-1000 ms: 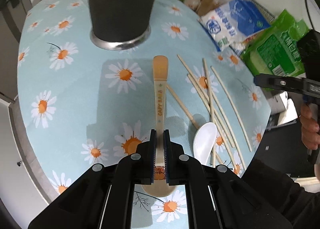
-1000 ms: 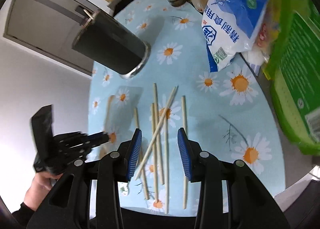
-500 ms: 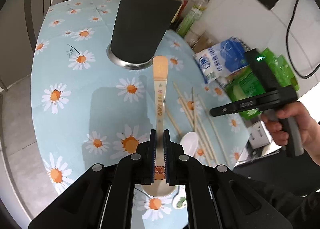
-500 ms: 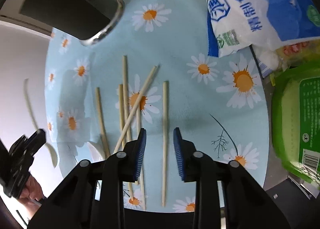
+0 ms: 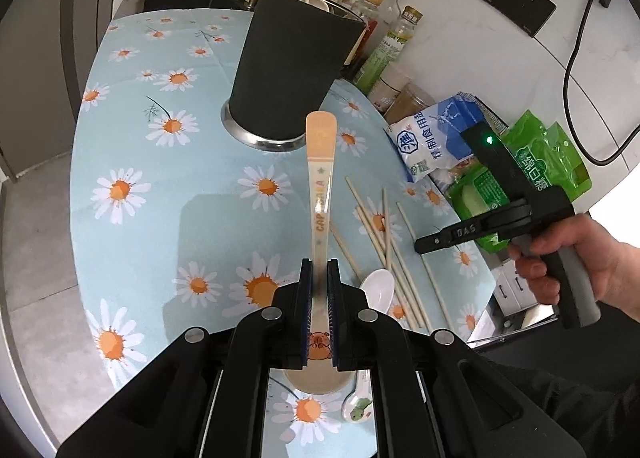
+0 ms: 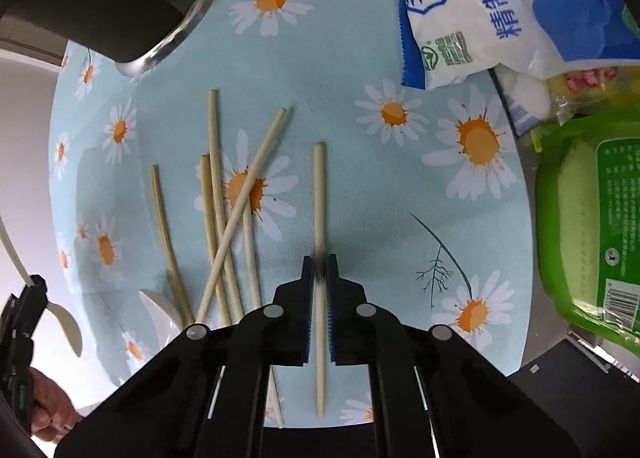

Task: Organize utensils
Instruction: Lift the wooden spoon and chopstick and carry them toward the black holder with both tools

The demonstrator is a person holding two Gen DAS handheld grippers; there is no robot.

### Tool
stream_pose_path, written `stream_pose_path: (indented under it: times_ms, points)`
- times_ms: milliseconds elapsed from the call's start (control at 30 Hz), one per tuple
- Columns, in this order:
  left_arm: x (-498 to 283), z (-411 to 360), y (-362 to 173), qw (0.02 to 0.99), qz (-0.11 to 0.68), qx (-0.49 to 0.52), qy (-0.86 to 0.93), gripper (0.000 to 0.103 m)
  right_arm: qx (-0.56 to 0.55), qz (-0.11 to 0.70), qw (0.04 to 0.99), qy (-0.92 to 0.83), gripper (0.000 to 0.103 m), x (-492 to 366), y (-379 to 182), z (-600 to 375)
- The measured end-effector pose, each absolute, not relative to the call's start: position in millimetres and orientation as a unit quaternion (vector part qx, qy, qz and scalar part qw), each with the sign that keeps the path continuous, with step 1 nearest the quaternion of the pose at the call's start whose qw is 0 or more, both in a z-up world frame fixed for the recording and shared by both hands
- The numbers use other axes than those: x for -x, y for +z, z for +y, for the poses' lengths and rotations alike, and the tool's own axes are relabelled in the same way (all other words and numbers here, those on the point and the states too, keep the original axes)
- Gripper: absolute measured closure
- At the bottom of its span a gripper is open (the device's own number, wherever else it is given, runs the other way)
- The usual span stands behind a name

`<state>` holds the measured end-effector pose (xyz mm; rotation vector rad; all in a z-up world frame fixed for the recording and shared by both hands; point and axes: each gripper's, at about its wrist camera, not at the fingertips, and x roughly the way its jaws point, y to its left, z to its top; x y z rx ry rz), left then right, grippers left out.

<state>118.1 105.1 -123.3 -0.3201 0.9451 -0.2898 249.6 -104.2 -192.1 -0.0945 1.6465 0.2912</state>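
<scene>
bottom center of the left wrist view, the left gripper (image 5: 319, 314) is pinching a long wooden spoon (image 5: 320, 194) by its handle, bowl end tucked under the jaws, the handle running up the middle of the frame. just right of it a white ceramic spoon (image 5: 378, 290) lies on the daisy tablecloth (image 5: 160, 186) by loose chopsticks (image 5: 384, 226). further up, the black utensil holder (image 5: 292, 70) stands at top center, bottles (image 5: 384, 18) behind it.

right wrist view: the right gripper (image 6: 319, 310) is pressed together on a single chopstick (image 6: 319, 198) at bottom center, the stick lying on the cloth. the other chopsticks sit crossed to its left, a salt bag (image 6: 480, 10) at upper right.
</scene>
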Motion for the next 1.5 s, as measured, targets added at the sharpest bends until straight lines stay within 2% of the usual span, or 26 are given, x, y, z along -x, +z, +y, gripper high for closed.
stream_pose_path:
  times_ms: [533, 733, 1233, 1500]
  points:
    - [-126.8, 105.1, -119.0, 0.872, 0.45, 0.162, -0.108, 0.097, 0.057, 0.713, 0.68, 0.163, 0.098, -236.6, -192.0, -100.3]
    - [-133.7, 98.0, -111.4, 0.875, 0.448, 0.162, -0.089, 0.097, 0.052, 0.692, 0.684, 0.226, 0.098, -235.8, -166.8, -106.7]
    - [-154.9, 81.1, -62.0, 0.897, 0.403, 0.178, -0.033, 0.097, 0.01, 0.591, 0.706, 0.39, 0.098, -250.2, -86.2, -121.6]
    - [-178.3, 77.0, -34.9, 0.908, 0.363, 0.21, -0.028, 0.097, -0.069, 0.485, 0.746, 0.452, 0.097, -268.8, -47.4, -122.2]
